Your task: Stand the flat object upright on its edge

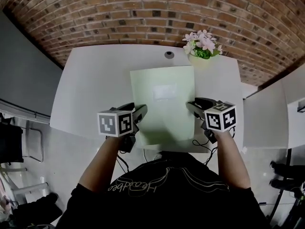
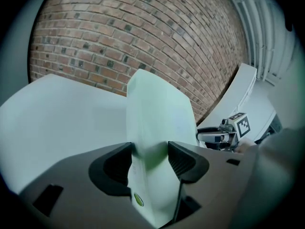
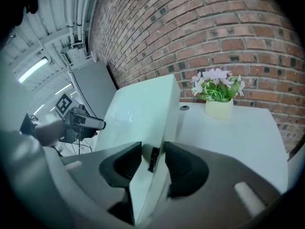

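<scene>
A flat pale green slab (image 1: 164,104) is held over the white table (image 1: 95,85), long side running away from me, its near end out past the table's front edge. My left gripper (image 1: 140,112) is shut on its left edge and my right gripper (image 1: 192,108) on its right edge. In the left gripper view the slab (image 2: 157,123) stands on edge between the pads of the left gripper (image 2: 150,156). In the right gripper view the slab (image 3: 143,113), with a dark slot on its side, is clamped by the right gripper (image 3: 152,159). Whether its far edge touches the table is hidden.
A pot of pink flowers (image 1: 202,46) stands at the table's back right, just beyond the slab's far corner. A round cable hole (image 1: 169,55) sits at the back middle. A brick wall (image 1: 143,13) runs behind. A second white table (image 1: 267,113) adjoins on the right.
</scene>
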`<act>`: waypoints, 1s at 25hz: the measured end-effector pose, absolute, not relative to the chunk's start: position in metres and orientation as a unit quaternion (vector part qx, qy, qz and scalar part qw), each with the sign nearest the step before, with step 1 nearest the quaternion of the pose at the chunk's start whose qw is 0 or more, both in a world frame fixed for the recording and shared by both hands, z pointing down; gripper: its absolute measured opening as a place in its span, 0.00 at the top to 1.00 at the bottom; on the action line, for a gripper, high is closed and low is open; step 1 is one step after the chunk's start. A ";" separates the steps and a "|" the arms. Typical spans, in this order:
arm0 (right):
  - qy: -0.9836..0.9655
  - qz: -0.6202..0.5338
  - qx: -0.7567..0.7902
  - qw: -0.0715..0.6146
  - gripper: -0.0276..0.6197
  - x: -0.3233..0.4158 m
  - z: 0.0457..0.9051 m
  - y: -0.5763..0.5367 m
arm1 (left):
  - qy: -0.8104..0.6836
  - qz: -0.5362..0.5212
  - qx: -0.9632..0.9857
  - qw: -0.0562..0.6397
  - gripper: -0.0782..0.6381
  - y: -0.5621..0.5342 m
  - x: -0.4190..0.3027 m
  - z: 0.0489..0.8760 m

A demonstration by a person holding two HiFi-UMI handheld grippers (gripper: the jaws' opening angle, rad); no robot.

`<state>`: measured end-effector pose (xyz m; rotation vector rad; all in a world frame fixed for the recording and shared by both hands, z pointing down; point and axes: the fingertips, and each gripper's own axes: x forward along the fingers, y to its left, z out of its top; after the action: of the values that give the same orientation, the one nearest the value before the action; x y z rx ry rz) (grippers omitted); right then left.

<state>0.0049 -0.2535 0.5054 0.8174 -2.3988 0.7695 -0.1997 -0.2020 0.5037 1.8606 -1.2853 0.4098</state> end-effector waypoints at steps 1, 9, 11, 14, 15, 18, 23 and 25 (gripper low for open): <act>-0.879 0.275 0.306 0.238 0.71 0.005 0.501 -0.254 | -0.511 0.165 0.743 0.400 0.55 -0.203 -0.199 0.500; -0.889 0.223 0.336 0.217 0.72 0.006 0.480 -0.251 | -0.516 0.179 0.767 0.337 0.55 -0.204 -0.199 0.475; -0.893 0.205 0.338 0.215 0.72 0.006 0.474 -0.250 | -0.517 0.183 0.772 0.322 0.55 -0.203 -0.198 0.470; -0.897 0.178 0.343 0.216 0.72 0.007 0.464 -0.252 | -0.518 0.193 0.781 0.290 0.56 -0.204 -0.198 0.462; -0.897 0.169 0.346 0.217 0.73 0.007 0.461 -0.253 | -0.517 0.196 0.786 0.277 0.56 -0.206 -0.198 0.459; -0.897 0.147 0.356 0.215 0.73 0.009 0.457 -0.256 | -0.515 0.211 0.797 0.234 0.56 -0.208 -0.197 0.452; -0.896 0.120 0.371 0.213 0.74 0.011 0.455 -0.254 | -0.516 0.211 0.806 0.197 0.56 -0.206 -0.194 0.449; -0.896 0.113 0.375 0.208 0.74 0.012 0.455 -0.251 | -0.517 0.204 0.810 0.188 0.57 -0.202 -0.193 0.449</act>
<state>0.0117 -0.2508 0.4552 1.0437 -2.4943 0.3156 -0.1935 -0.2025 0.4491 2.2791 -1.4540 0.5740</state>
